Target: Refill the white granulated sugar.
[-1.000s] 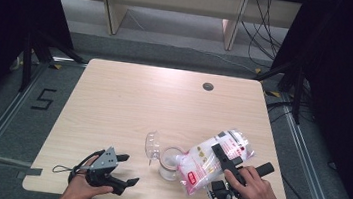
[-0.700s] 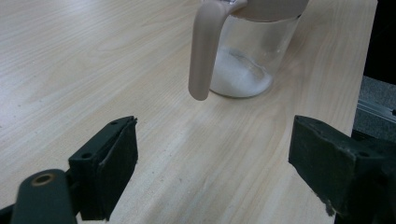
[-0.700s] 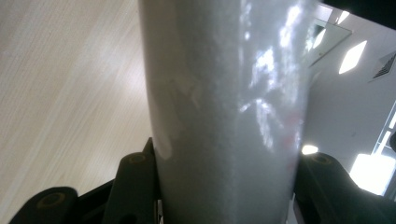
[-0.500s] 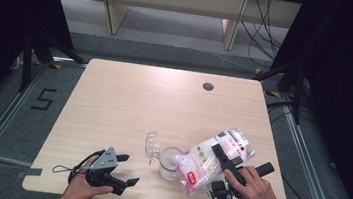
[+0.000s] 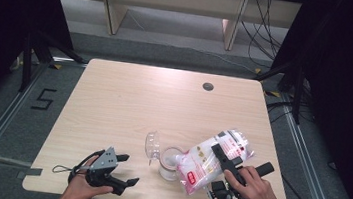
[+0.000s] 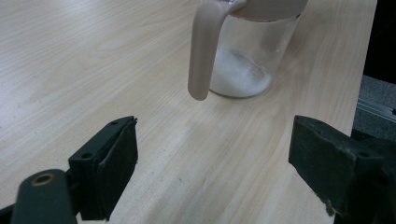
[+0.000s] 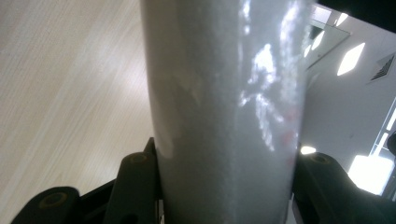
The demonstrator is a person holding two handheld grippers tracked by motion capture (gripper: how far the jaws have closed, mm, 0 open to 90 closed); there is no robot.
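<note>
A clear glass jar [image 5: 170, 162] with a beige rim and handle [image 6: 203, 46] stands near the table's front edge, a little white powder [image 6: 240, 74] on its bottom; its clear flip lid [image 5: 152, 146] stands open at its left. My right gripper [image 5: 220, 171] is shut on a plastic bag of white powder [image 5: 210, 160] with red print, tilted so its lower end hangs over the jar. The bag [image 7: 224, 107] sits between the jaws in the right gripper view. My left gripper [image 5: 126, 170] rests open on the table left of the jar, nothing between its pads [image 6: 112, 168].
The light wooden table [image 5: 128, 104] has a round cable hole [image 5: 208, 87] at the back right. Dark floor, metal rails and shelf legs surround it. The table's right edge [image 6: 364, 79] lies close behind the jar in the left gripper view.
</note>
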